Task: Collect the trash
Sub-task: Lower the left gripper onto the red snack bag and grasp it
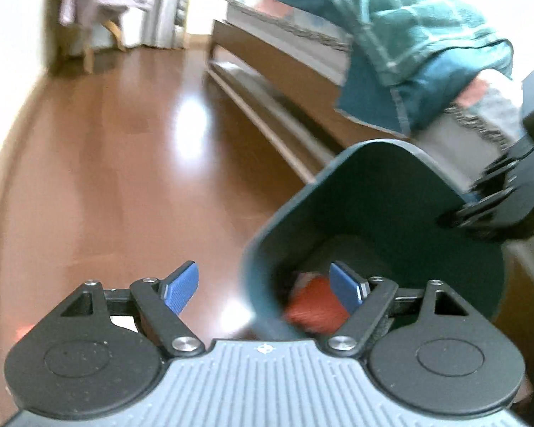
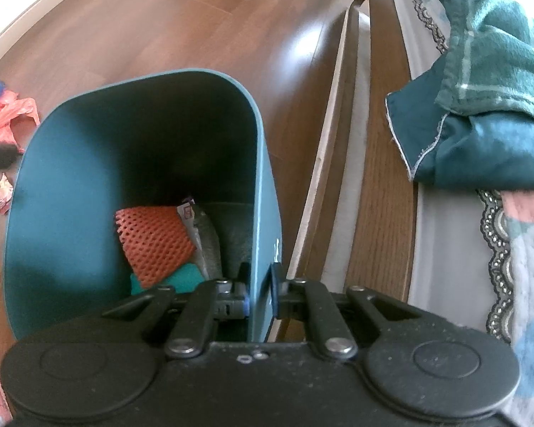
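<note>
From the left wrist, the left tool (image 1: 263, 286) stands spread wide with nothing between its blue pads, above the floor (image 1: 106, 149) beside the teal bin (image 1: 356, 192), which holds orange mesh trash (image 1: 315, 307). From the right wrist, the right tool (image 2: 260, 290) is clamped on the bin's wall (image 2: 263, 235); a pink wrapper (image 2: 12, 117) lies on the floor left of the bin, and a bed (image 2: 384, 142) stands to its right.
</note>
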Available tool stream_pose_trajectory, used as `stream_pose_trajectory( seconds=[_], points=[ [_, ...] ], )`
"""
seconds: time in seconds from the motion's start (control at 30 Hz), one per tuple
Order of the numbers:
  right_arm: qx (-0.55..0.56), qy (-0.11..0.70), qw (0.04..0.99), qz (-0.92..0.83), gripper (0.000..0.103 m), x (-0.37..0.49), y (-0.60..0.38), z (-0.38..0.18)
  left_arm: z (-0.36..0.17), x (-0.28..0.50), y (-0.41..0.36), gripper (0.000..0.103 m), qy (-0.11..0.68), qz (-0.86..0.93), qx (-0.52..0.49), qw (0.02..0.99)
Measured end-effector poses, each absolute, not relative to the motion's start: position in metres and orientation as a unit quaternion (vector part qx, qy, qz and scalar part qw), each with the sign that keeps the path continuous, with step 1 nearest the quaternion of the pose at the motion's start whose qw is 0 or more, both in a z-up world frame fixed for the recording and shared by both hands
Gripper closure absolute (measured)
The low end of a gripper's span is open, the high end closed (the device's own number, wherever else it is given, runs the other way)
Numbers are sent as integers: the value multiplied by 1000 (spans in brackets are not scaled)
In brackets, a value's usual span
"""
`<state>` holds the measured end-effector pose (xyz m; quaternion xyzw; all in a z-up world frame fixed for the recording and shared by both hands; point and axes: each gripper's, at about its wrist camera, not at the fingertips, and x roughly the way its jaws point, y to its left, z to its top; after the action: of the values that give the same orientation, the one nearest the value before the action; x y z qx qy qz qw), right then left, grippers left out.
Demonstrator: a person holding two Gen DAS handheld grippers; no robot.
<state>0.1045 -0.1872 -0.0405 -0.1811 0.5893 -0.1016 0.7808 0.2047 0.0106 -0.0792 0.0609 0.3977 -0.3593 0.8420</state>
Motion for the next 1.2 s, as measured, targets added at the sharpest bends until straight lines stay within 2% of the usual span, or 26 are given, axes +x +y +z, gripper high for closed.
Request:
stream_pose_trajectory(
  seconds=[0.27,0.4,0.8,1.07,1.17,1.2],
  points=[
    [-170,594,779,-109,94,108,-194,-42,-122,226,83,22,438,-257,28,861],
    [-165,596,777,-117,94,112,-197,-44,-158,231,99,22,453,-197,55,868],
    [-162,599,774,-126,94,115,-198,-48,-309,249,127,22,608,-111,-22,785],
    [-160,601,772,-130,94,115,-200,-49,-356,249,138,23,651,-80,-47,753],
    [-161,602,771,-131,94,116,-200,-50,-357,246,138,29,644,-82,-42,759],
    [-162,602,771,-131,94,116,-200,-50,-356,245,137,35,642,-78,-39,762]
  ],
)
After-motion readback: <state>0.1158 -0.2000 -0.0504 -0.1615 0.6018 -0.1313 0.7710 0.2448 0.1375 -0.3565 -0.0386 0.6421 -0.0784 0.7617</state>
